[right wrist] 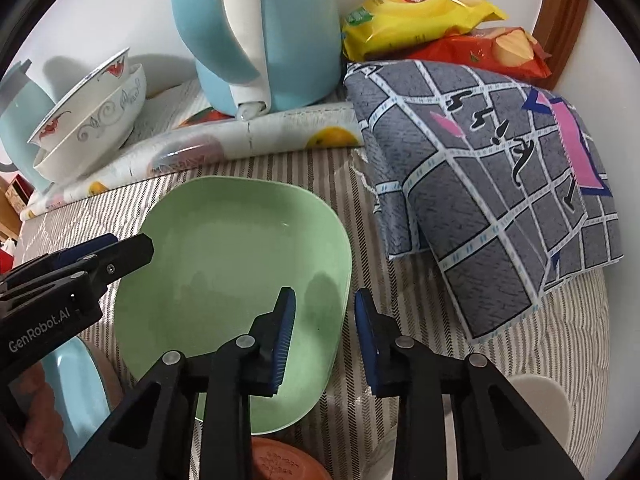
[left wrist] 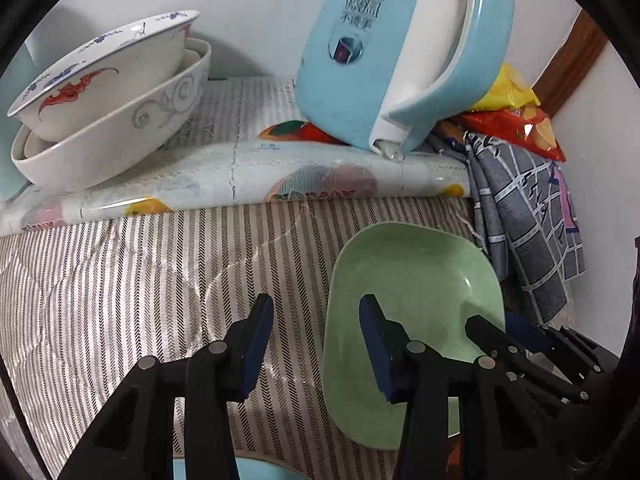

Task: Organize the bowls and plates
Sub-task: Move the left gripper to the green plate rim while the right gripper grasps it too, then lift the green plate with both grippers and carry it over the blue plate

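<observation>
**Green plate sits between two open grippers**

The green plate (right wrist: 224,276) lies flat on the striped cloth (left wrist: 120,280) of the worktop, in the lower centre of the right wrist view and the lower right of the left wrist view. It is a pale, matte green dish, squarish with rounded corners, a shallow well and a raised rim, and it looks clean and empty.

It is probably light and stiff, perhaps plastic or melamine, so it should lift easily but could slide on the cloth if nudged. The raised rim is the sensible place to pinch; the nearest edge offers the shortest reach.

The right hand-held gripper (right wrist: 325,334) has its jaws parted to a moderate gap straddling the plate's right rim, one pad over the well and one outside, holding nothing. The left hand-held gripper (left wrist: 316,346) is spread wider and also grips nothing; its right pad hangs over the plate's left edge.

In the upper left of both views, two white patterned bowls (left wrist: 108,108) are nested at a tilt; these look ceramic, heavier and breakable.
</observation>
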The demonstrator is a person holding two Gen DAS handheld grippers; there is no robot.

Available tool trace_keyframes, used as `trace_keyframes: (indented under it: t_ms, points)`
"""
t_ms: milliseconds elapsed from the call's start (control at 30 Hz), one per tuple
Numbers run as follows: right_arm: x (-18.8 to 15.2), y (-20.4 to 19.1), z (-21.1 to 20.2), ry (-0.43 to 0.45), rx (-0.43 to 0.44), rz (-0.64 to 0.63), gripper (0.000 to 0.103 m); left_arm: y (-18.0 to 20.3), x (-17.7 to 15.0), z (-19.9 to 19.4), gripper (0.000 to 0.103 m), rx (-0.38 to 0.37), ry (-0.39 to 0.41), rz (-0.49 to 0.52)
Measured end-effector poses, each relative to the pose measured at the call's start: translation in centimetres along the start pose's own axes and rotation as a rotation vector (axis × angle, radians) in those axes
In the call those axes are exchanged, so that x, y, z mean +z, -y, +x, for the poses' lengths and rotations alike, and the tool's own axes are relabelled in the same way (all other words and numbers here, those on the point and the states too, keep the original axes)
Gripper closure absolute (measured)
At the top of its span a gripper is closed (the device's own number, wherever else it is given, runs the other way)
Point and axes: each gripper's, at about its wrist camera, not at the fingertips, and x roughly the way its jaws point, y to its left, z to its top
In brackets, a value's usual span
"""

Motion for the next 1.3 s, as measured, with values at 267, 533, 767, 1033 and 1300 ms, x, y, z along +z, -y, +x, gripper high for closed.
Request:
trace_keyframes:
  t_ms: [267,533,767,1033,1300]
  points:
    - [0.0,-0.7,0.5,0.009,-0.019,-0.013,0.085,-0.3,-0.2,1.9,0.090,-0.020,-0.051,-0.010]
    - [-0.3,-0.4,-0.7,0.061,-0.039,0.007,0.096,0.6,-0.3,1.7,0.094,-0.001,-0.030,0.021]
    - [-0.1,-0.1,-2.1,0.107,-0.021,0.018,0.098,0.7,-0.1,0.2,0.095,-0.006,-0.012,0.009]
    - [-0.3,0.5,-4.6,0.173,-0.022,0.028,0.099,0.4,-0.3,-2.1,0.095,-0.033,0.017,0.005]
    - [-1.1,0.9,-6.4,0.211,-0.005,0.073,0.099,0.8,-0.2,-3.9,0.095,-0.051,0.046,0.013]
